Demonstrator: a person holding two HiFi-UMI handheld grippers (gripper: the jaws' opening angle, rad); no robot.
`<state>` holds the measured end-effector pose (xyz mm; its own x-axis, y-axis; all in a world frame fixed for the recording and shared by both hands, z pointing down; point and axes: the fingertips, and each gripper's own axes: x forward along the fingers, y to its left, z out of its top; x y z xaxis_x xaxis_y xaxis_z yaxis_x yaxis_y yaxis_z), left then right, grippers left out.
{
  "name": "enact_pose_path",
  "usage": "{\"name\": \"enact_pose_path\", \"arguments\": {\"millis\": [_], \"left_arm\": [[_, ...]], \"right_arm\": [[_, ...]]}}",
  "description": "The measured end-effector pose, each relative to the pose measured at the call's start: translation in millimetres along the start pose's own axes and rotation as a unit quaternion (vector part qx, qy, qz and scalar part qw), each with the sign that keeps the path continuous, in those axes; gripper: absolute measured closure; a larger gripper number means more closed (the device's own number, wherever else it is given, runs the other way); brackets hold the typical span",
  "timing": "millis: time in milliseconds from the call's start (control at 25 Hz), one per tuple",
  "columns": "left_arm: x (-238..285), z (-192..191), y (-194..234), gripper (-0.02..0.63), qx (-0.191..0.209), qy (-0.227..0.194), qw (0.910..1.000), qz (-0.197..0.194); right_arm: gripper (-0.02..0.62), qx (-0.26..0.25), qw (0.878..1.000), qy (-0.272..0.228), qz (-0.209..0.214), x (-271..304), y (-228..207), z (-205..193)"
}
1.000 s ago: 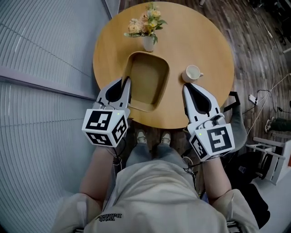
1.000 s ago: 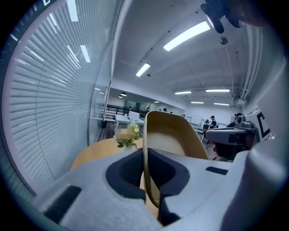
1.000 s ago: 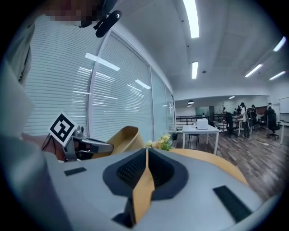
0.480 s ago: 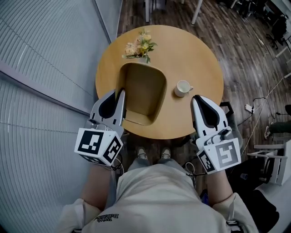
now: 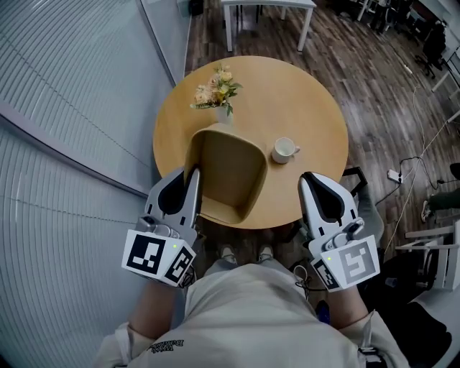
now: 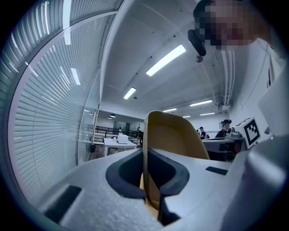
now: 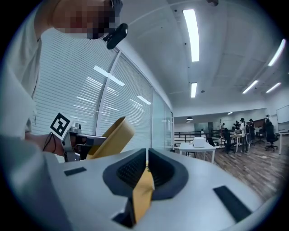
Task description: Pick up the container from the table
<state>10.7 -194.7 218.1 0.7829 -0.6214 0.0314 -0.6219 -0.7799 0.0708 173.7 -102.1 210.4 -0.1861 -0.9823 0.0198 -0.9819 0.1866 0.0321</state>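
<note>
Tan container point(image 5: 226, 172) held tilted above tabletop point(image 5: 302, 100) | left tongs point(image 5: 192, 178) clamped on its rim | right tongs point(image 5: 307, 180) closed, jaws together, apart from container

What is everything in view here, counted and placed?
table: one, tan wood, round, centre
container: one, tan, held above the table's near edge
cup: one, white, on the table, right of the container
vase of flowers: one, white vase, pale blooms, table's far side
desk: one, white, top edge of head view
left gripper: one, grey, shut on the container's left rim
right gripper: one, grey, jaws together, clear of the container
</note>
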Motion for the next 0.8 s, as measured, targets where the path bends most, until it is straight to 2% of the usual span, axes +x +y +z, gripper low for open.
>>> {"name": "enact_pose_path", "arguments": {"millis": [200, 440, 800], "left_arm": [[-5, -16, 1, 0.579, -0.012, 0.017, 0.9998, 0.000], [-3, -10, -3, 0.579, -0.006, 0.016, 0.9998, -0.007], [3, -17, -3, 0.578, -0.010, 0.026, 0.9995, -0.016]], "right_arm": [[0.558, 0.018, 1.000, 0.015, 0.011, 5, 5, -13], [0.563, 0.034, 0.999, -0.017, -0.015, 2, -8, 2], [0.561, 0.044, 0.999, 0.003, 0.002, 7, -4, -6]]}}
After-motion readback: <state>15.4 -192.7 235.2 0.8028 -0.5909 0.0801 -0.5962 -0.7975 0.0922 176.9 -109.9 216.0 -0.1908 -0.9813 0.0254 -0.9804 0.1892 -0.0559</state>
